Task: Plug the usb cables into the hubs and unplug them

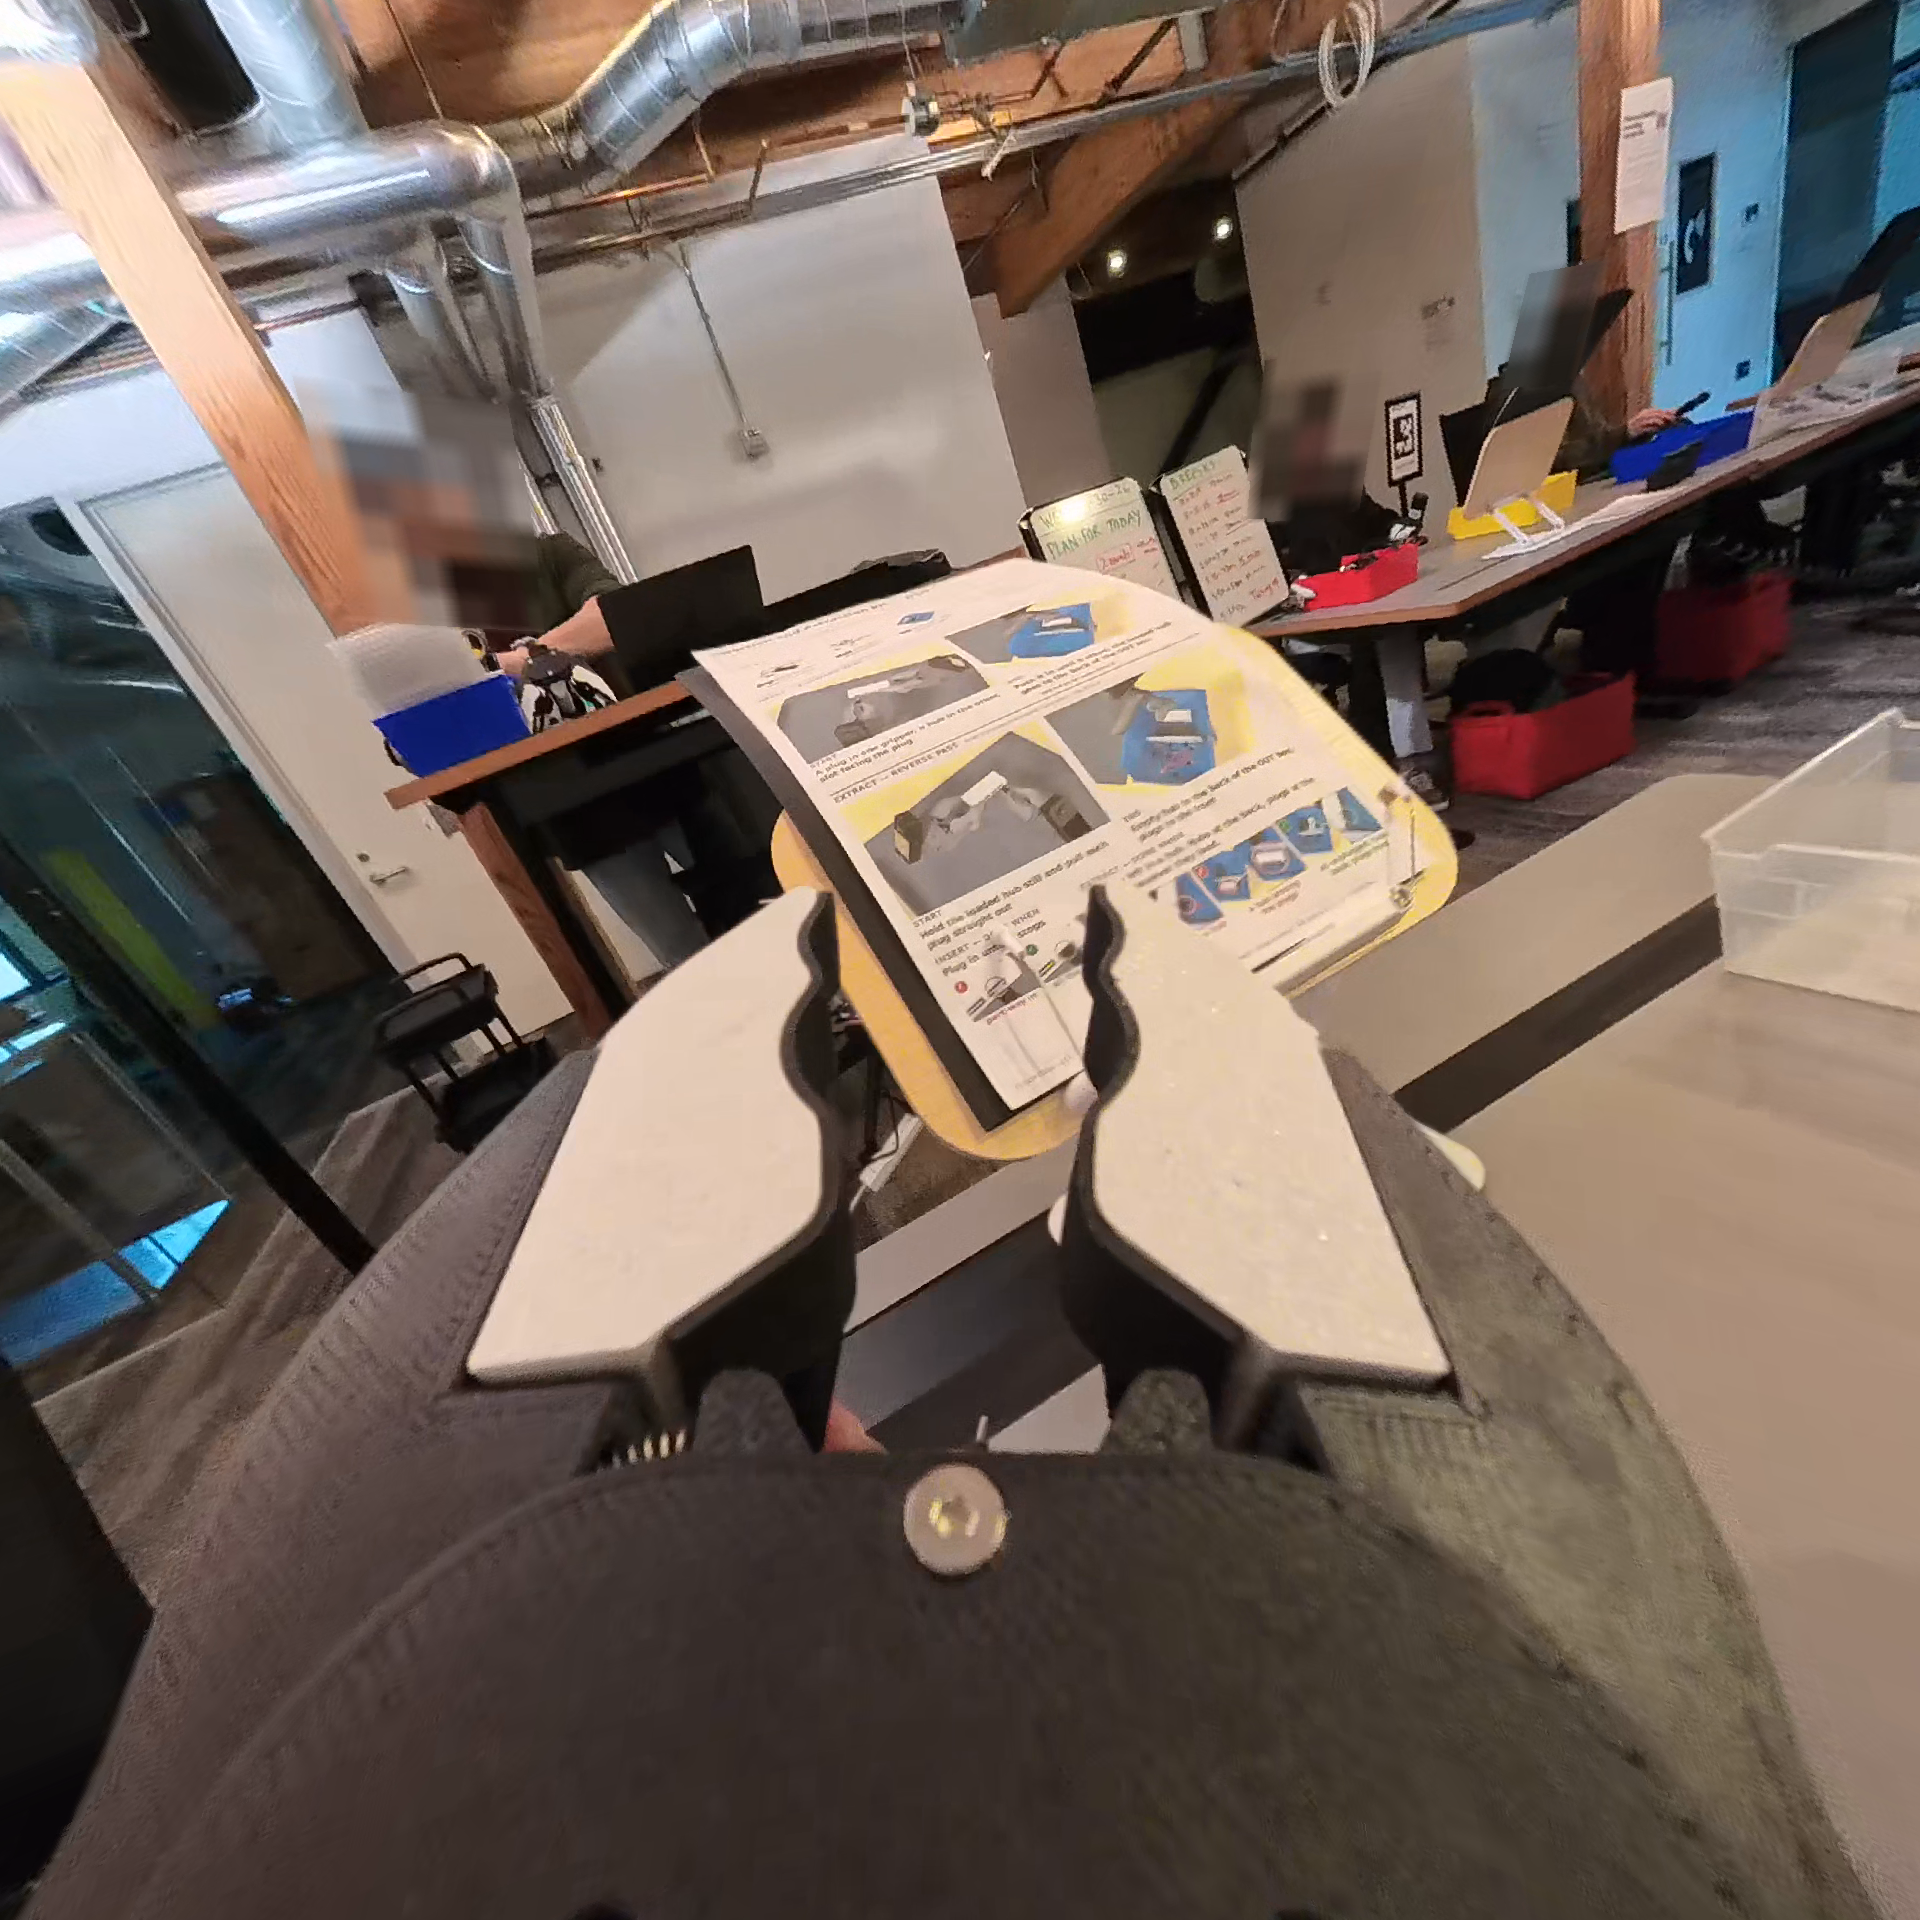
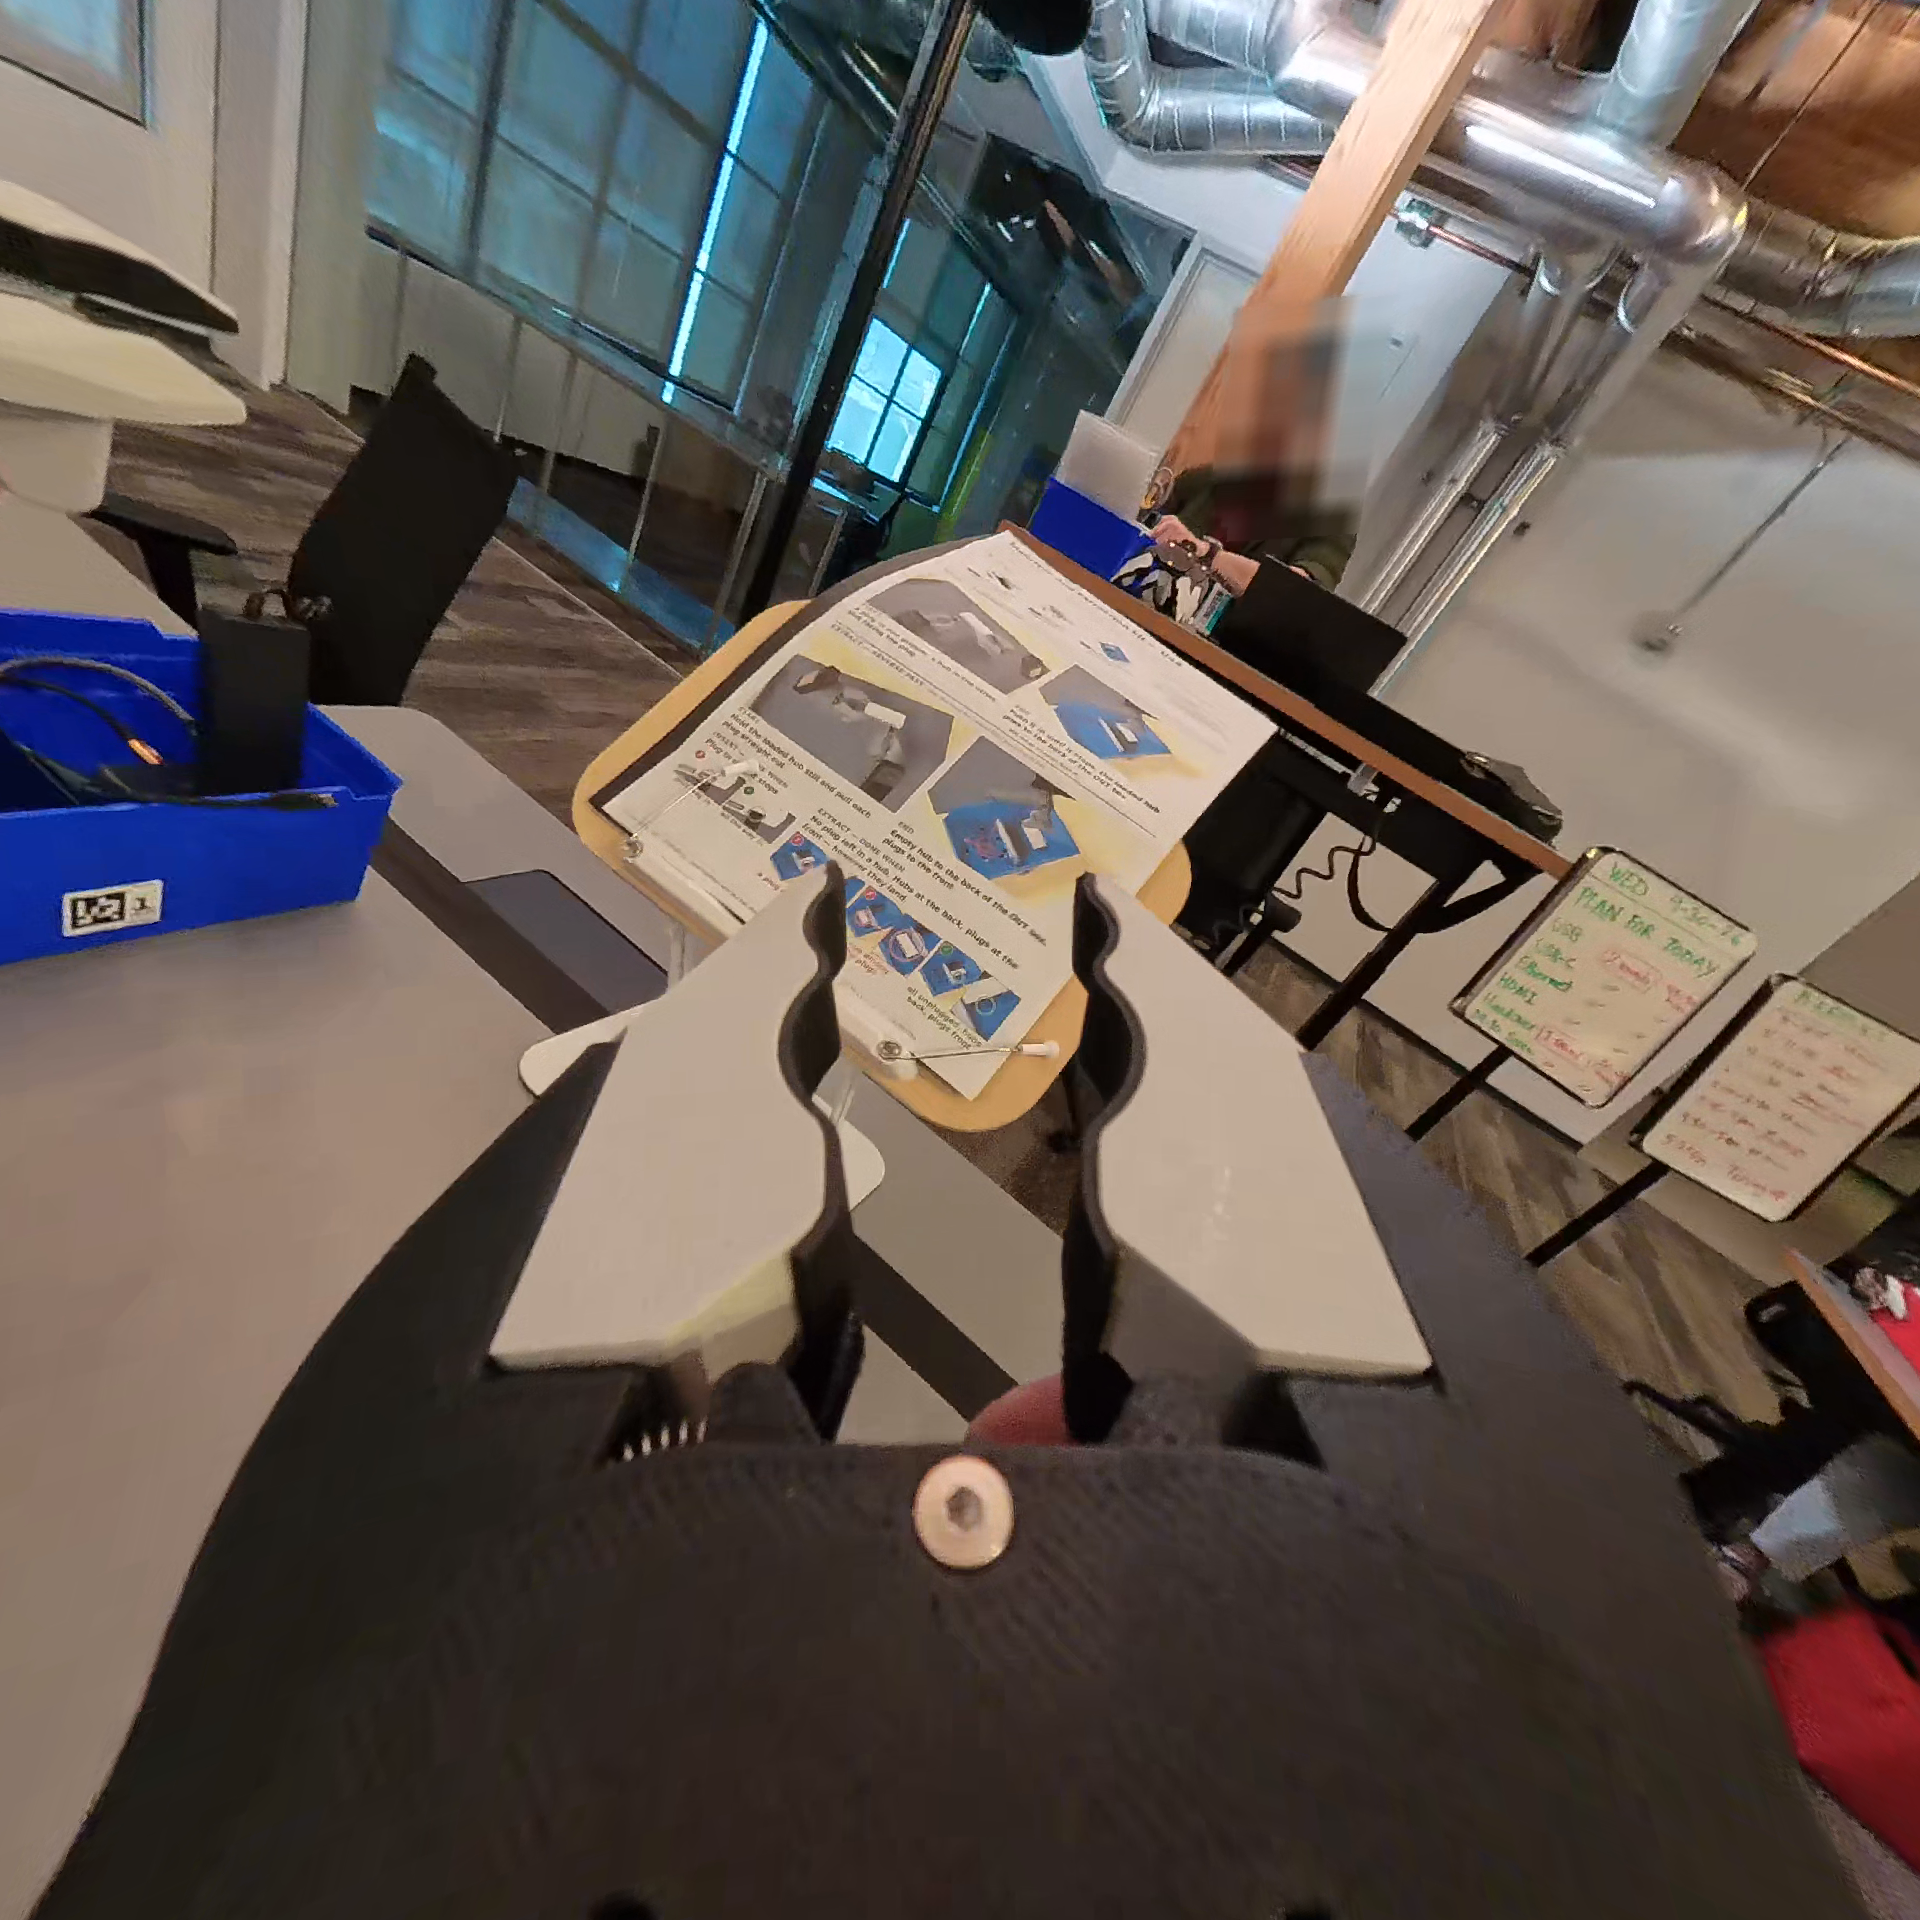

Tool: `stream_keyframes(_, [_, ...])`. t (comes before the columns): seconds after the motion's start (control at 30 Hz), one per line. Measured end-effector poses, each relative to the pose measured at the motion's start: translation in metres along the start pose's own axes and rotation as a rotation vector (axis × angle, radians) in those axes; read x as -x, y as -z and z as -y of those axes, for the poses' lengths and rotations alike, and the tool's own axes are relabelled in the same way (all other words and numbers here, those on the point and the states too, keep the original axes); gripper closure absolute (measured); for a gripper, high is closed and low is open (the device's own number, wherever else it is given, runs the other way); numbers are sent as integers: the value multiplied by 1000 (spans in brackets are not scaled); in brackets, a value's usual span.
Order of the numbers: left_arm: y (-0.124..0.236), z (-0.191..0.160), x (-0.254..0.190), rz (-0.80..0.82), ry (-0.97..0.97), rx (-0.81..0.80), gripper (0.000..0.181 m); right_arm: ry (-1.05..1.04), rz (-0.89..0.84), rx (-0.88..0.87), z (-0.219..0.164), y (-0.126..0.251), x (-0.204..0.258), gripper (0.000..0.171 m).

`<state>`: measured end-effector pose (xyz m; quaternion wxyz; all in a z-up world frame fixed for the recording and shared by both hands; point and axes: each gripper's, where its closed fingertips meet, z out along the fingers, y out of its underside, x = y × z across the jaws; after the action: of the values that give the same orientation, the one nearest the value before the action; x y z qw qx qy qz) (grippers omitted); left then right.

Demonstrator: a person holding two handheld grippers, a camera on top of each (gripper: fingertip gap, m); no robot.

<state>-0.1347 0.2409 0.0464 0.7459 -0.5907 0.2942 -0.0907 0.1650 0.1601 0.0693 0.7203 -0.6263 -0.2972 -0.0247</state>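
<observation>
My left gripper (image 1: 956, 920) is open and empty, raised above the grey table (image 1: 1662, 1195) and pointing at a sheet of instructions on a tilted wooden stand (image 1: 1039, 831). My right gripper (image 2: 951, 894) is open and empty too, raised above the table (image 2: 208, 1091) and facing the same stand (image 2: 914, 810). A blue bin (image 2: 187, 831) at the left of the right wrist view holds black cables and a black box-shaped device. No USB plug or hub shows clearly in either view.
A clear plastic bin (image 1: 1829, 852) stands on the table at the right of the left wrist view. Beyond the table are other desks with people seated, red and blue bins, two whiteboards (image 2: 1600, 977) on the floor and a black chair (image 2: 405, 520). There is about 30 cm between the tips of the two grippers.
</observation>
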Motion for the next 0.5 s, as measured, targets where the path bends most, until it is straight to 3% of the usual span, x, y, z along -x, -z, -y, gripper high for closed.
stream_keyframes(0.1, [5, -17, 24, 49, 24, -5, 138, -27, 23, -36, -13, -3, 11, 130])
stream_keyframes(0.27, [14, -66, 84, 151, 49, 153, 134, -137, 48, -50, -27, -12, 4, 132])
stream_keyframes(0.5, [21, -168, 133, 214, 191, 465, 119, -242, 39, -35, -38, -23, 1, 133])
